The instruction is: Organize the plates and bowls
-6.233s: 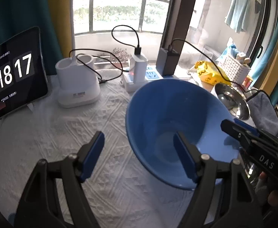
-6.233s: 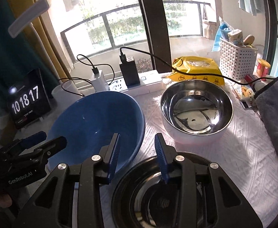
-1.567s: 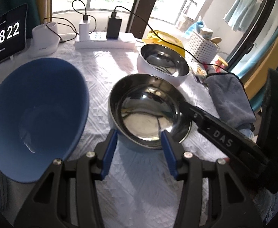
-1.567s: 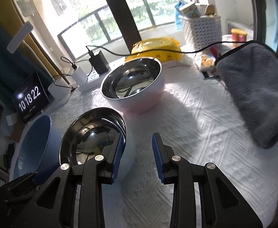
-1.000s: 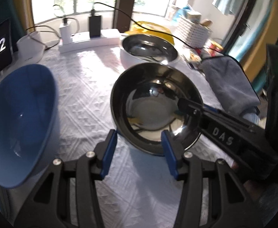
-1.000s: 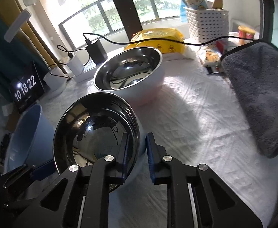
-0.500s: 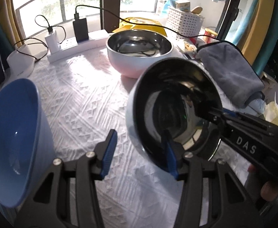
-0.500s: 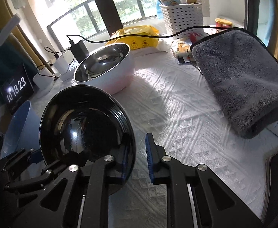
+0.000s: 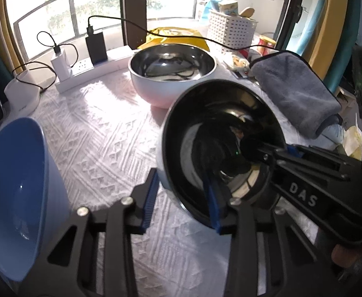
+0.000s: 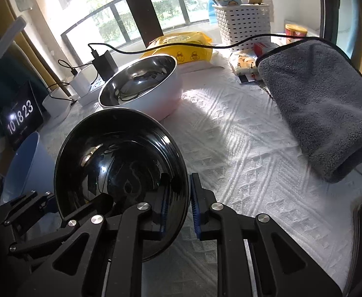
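The right gripper (image 10: 177,204) has its fingers clamped on the rim of a steel bowl (image 10: 121,170), holding it tilted above the cloth-covered surface (image 10: 242,148). The left gripper (image 9: 181,198) has just been closing, its fingers straddling the same bowl's lower rim, though whether they press it cannot be told. A blue bowl (image 9: 12,198) sits at left, and a second steel bowl (image 9: 172,74) stands behind.

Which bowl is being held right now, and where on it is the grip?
The tilted steel bowl, clamped at its rim by the right hand-held gripper. The left hand-held gripper straddles the rim's near edge, jaws just closing.
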Available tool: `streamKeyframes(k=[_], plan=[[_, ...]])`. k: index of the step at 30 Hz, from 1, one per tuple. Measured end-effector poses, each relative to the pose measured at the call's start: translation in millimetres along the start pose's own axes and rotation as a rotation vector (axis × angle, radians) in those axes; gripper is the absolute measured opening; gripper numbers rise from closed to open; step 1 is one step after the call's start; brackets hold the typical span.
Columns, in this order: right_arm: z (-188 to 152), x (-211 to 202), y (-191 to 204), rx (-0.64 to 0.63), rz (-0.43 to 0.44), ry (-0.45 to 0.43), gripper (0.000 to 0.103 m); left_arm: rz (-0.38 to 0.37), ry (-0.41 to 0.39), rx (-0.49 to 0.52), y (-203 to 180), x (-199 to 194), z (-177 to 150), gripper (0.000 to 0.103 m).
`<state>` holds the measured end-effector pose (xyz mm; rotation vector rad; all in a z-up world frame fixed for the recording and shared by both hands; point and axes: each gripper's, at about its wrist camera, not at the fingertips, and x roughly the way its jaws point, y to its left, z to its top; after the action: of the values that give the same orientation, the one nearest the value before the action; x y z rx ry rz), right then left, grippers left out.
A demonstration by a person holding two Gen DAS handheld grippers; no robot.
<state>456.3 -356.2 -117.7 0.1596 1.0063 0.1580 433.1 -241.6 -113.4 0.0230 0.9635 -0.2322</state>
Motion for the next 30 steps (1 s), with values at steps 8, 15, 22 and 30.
streamKeyframes(k=[8, 15, 22, 30], plan=[[4, -9, 3, 0.005, -0.023, -0.009, 0.018, -0.005, -0.002, 0.006, -3, -11, 0, 0.037], [10, -24, 11, -0.004, -0.028, -0.033, 0.018, -0.011, -0.033, 0.005, 0, -31, 2, 0.037], [15, -42, 28, -0.027, -0.032, -0.06, 0.019, -0.014, -0.068, -0.005, 10, -56, 5, 0.037], [22, -57, 52, -0.047, -0.023, -0.086, 0.019, -0.006, -0.102, -0.014, 24, -82, 9, 0.037]])
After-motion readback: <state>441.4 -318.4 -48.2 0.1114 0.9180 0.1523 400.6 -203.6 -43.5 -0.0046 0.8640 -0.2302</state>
